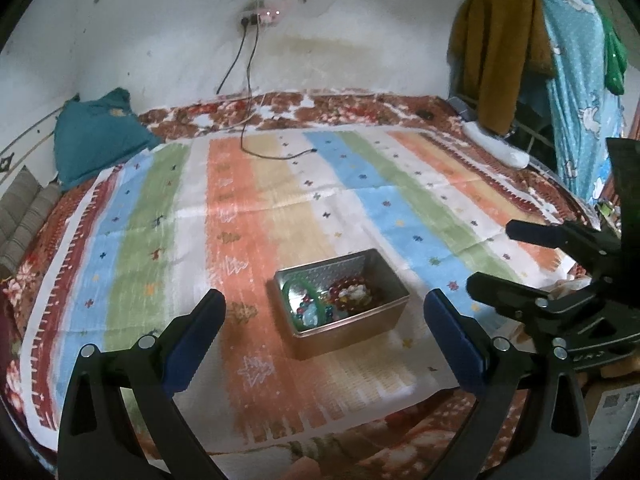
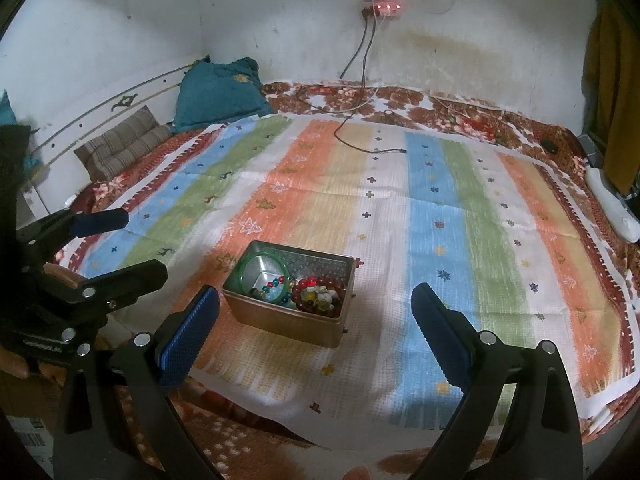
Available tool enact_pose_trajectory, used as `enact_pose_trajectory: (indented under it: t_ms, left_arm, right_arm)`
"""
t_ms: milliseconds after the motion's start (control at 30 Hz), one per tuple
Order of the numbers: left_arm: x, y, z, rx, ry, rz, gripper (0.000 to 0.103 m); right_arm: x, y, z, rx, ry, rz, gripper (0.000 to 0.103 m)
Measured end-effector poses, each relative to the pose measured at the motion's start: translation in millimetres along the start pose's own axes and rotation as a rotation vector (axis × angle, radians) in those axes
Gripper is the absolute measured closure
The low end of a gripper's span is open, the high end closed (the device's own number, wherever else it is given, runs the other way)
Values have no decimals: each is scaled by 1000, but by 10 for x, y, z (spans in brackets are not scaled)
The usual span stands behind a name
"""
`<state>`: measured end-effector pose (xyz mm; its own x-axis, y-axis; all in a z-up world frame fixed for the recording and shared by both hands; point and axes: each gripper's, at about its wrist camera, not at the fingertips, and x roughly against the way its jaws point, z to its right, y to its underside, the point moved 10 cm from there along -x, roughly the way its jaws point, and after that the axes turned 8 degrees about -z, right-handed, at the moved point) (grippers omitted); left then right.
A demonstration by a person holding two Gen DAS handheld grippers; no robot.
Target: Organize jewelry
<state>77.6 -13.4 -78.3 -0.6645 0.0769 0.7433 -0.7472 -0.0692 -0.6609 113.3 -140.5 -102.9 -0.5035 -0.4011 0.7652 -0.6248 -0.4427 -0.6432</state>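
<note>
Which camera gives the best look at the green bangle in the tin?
The right wrist view: the green bangle shows as a nearly full ring leaning in the tin. In the left wrist view the bangle is seen more edge-on, blurred, and partly hidden by the tin's near wall.

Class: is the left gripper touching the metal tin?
Apart. The left wrist view shows striped cloth between the open left gripper and the metal tin.
</note>
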Motion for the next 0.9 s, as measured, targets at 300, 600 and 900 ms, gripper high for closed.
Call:
enact_pose_trajectory:
  t_ms: [300,600,900]
  left_arm:
    - [0,0,-30,33,-8,12,6]
    - [-3,23,-55,41,-21,5,6]
    - [15,4,-84,46,-25,12,6]
  right_arm:
    - [35,-6,2,-9,-7,19,6]
    - [49,5,18,-13,-10,27,6]
    - [50,13,20,-15,-11,31,5]
